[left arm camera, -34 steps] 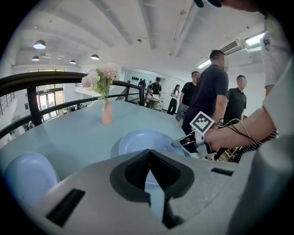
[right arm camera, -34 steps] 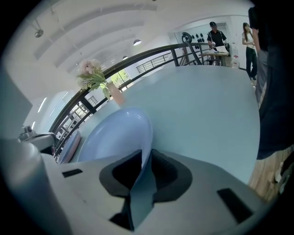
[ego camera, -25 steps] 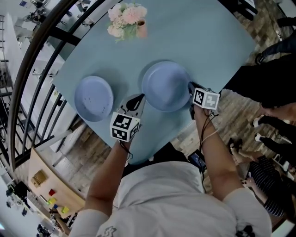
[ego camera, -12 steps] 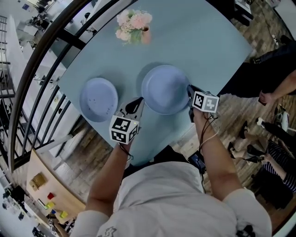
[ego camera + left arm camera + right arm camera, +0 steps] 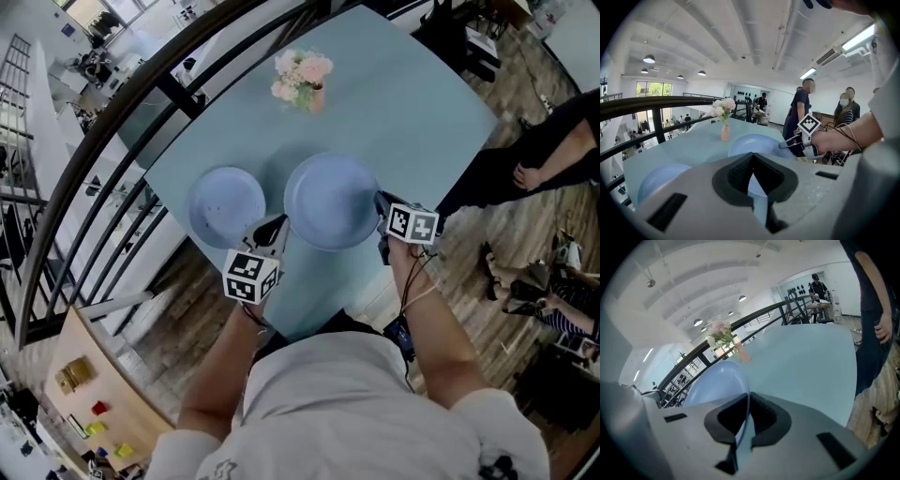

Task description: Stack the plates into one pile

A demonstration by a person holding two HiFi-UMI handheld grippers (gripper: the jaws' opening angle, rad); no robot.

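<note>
A large blue plate (image 5: 330, 200) hangs between my two grippers above the light blue table (image 5: 412, 94). My left gripper (image 5: 274, 228) is shut on the plate's near-left rim, and my right gripper (image 5: 382, 203) is shut on its right rim. In the left gripper view the rim (image 5: 754, 187) runs between the closed jaws, with the right gripper (image 5: 785, 144) across the plate (image 5: 754, 143). In the right gripper view the thin plate edge (image 5: 742, 413) is pinched and the plate (image 5: 715, 383) tilts up to the left. A smaller blue plate (image 5: 225, 206) lies on the table just left of it.
A pink vase of flowers (image 5: 305, 80) stands at the far side of the table. A dark curved railing (image 5: 94, 141) runs along the table's left edge. People stand on the wooden floor to the right (image 5: 544, 141) and beyond the table (image 5: 799, 117).
Both grippers have risen with the large plate held between them. The plate has moved left, so the gap to the smaller plate has narrowed.
</note>
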